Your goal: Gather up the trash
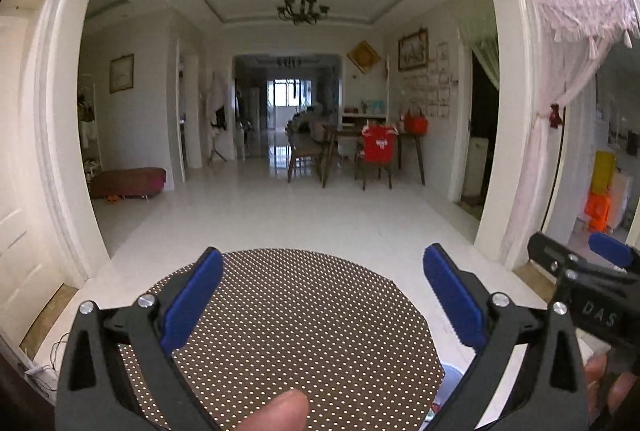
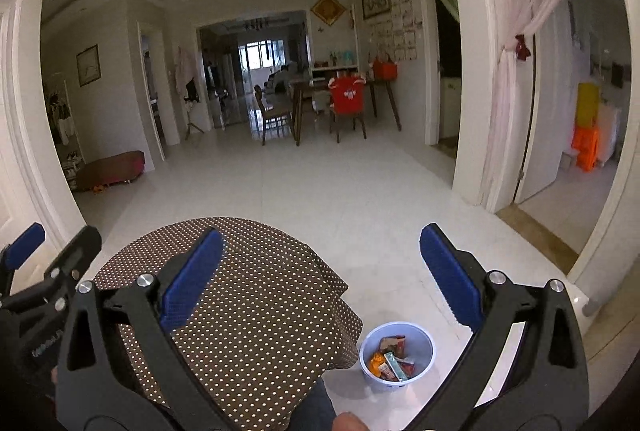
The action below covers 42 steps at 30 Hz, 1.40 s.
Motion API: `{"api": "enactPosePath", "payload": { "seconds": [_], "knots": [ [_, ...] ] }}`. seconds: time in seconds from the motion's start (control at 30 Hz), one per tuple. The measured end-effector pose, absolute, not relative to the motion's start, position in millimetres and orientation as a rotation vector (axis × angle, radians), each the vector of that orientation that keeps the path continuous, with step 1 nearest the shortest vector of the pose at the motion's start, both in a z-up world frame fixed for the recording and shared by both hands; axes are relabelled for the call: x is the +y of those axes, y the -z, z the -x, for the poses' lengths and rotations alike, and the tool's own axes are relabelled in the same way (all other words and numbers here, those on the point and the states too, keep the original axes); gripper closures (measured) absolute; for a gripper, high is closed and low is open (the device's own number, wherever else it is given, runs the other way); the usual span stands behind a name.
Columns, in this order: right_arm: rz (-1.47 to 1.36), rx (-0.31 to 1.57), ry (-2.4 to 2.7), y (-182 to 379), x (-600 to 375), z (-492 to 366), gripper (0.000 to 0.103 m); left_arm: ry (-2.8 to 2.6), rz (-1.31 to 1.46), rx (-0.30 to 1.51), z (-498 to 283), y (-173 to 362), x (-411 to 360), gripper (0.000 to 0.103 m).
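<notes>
A light blue bin (image 2: 397, 357) stands on the white floor right of the table, holding several snack wrappers (image 2: 390, 361). The round table with a brown polka-dot cloth (image 1: 304, 315) (image 2: 240, 295) has nothing on the part I see. My left gripper (image 1: 322, 301) is open and empty above the table. My right gripper (image 2: 320, 281) is open and empty, above the table's right edge and the bin. Each gripper shows at the edge of the other's view, the right one (image 1: 592, 271) and the left one (image 2: 44, 263).
A white tiled floor (image 1: 304, 207) stretches ahead to a dining table with chairs (image 1: 352, 147). A low brown bench (image 1: 128, 181) stands at the left wall. A curtained doorway (image 2: 520, 91) opens on the right, with orange stools (image 2: 586, 147) beyond.
</notes>
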State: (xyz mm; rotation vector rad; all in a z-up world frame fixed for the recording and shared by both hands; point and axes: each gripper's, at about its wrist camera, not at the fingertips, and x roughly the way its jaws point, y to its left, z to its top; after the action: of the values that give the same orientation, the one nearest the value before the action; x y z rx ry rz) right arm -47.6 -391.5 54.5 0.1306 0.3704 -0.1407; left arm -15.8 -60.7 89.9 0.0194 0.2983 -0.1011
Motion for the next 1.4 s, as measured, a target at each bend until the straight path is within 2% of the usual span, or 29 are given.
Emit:
{"api": "enactPosePath", "payload": {
  "seconds": [0.47,1.4],
  "knots": [
    [-0.089,0.271,0.161,-59,-356,88,0.006,0.033,-0.023,0.219,38,-99,-58,0.005],
    [-0.063,0.254,0.149,-61,-337,84,0.006,0.028,0.001,0.203,44,-100,-38,0.005]
  ]
}}
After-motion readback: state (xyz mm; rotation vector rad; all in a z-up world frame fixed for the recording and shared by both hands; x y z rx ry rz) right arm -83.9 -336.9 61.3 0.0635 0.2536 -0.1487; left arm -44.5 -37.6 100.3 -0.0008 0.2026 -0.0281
